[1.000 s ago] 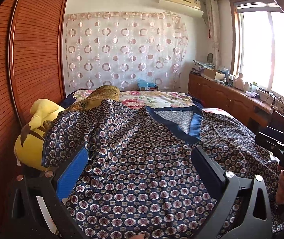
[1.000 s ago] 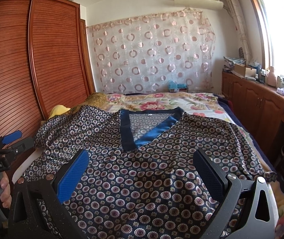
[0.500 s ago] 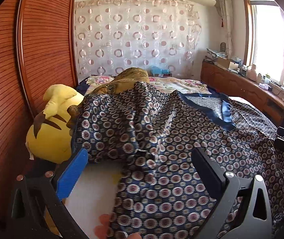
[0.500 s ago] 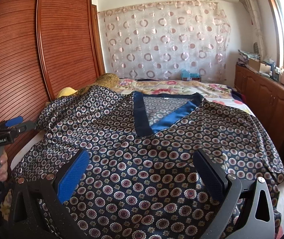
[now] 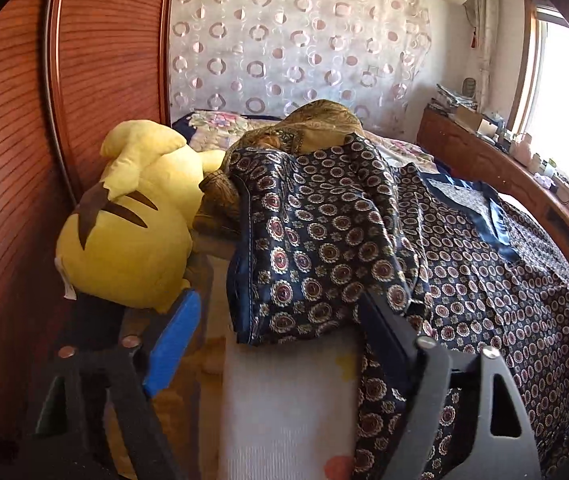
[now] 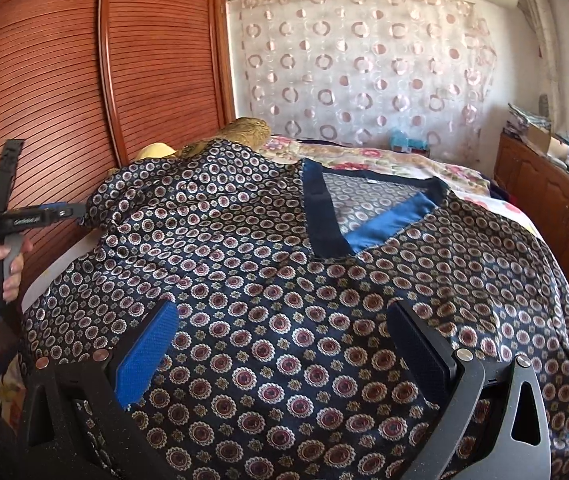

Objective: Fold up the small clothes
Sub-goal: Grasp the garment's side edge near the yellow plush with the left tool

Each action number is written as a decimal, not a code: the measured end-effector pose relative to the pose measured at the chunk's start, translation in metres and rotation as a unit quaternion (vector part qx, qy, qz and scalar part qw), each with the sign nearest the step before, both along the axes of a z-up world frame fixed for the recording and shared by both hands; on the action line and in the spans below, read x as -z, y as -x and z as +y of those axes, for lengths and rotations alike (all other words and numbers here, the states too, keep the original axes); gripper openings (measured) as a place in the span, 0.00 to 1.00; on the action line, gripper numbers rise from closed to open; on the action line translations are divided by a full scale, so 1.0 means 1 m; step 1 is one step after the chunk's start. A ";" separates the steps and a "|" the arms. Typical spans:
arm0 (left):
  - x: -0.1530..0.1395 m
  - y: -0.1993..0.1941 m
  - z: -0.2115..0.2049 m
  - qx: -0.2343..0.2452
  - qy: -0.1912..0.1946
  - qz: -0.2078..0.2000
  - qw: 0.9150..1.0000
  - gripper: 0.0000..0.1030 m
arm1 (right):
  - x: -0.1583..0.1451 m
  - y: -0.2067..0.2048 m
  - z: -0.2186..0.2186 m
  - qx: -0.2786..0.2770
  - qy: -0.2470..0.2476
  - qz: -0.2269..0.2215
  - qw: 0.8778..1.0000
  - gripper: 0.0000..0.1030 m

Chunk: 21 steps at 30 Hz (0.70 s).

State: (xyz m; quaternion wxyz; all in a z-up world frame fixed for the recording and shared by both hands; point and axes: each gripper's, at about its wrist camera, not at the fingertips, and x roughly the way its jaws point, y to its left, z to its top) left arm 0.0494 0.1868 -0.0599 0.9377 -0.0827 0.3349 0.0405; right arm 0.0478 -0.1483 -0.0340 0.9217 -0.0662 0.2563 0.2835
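Note:
A dark blue patterned top (image 6: 276, 272) with a blue V-neck band (image 6: 388, 220) lies spread face up on the bed. Its left sleeve (image 5: 316, 240) lies bunched near the bed's left edge. My left gripper (image 5: 280, 328) is open and empty, just in front of the sleeve's cuff; it also shows in the right wrist view (image 6: 36, 216), held in a hand. My right gripper (image 6: 284, 344) is open and empty, low over the top's lower front.
A yellow plush toy (image 5: 132, 220) lies at the bed's left edge against the wooden wardrobe (image 5: 24, 140). A gold-brown cloth heap (image 5: 316, 128) sits behind the sleeve. A white floral sheet (image 5: 284, 400) shows below the sleeve. A wooden cabinet (image 6: 544, 200) runs along the right.
My left gripper has swung left from over the top's body to the bunched left sleeve and plush toy. My right gripper has moved lower and closer over the top's front.

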 end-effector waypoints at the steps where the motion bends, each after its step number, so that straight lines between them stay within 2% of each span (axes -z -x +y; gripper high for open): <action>1: 0.002 -0.004 0.004 0.003 0.010 0.002 1.000 0.70 | 0.000 0.000 0.001 -0.002 0.001 -0.001 1.000 1.00; 2: 0.004 -0.007 0.006 0.005 0.019 0.007 1.000 0.61 | 0.000 0.000 0.002 -0.002 0.001 -0.002 1.000 1.00; 3: 0.006 -0.011 0.007 0.008 0.025 0.012 1.000 0.58 | 0.001 -0.001 0.004 -0.003 0.000 -0.003 1.000 1.00; 11: 0.022 -0.027 0.011 0.015 0.029 0.042 0.999 0.57 | 0.009 -0.009 0.003 -0.005 0.001 0.003 1.000 1.00; 12: 0.023 -0.026 0.012 0.014 0.028 0.042 0.999 0.54 | 0.010 -0.010 0.003 -0.004 0.001 0.004 1.000 1.00; 13: 0.023 -0.026 0.012 0.014 0.030 0.041 0.999 0.50 | 0.010 -0.010 0.002 -0.004 0.000 0.005 1.000 1.00; 14: 0.022 -0.024 0.013 0.015 0.033 0.039 0.999 0.40 | 0.009 -0.010 0.001 -0.004 0.000 0.005 1.000 1.00; 15: 0.021 -0.023 0.013 0.018 0.034 0.037 0.999 0.25 | 0.010 -0.010 0.001 -0.004 0.000 0.006 1.000 1.00; 17: 0.014 -0.021 0.011 0.026 0.033 0.028 0.999 0.09 | 0.010 -0.009 0.002 -0.006 0.000 0.007 1.000 1.00; 21: -0.020 -0.023 -0.011 0.051 0.017 -0.012 0.998 0.06 | 0.010 -0.010 0.003 -0.010 0.000 0.008 1.000 1.00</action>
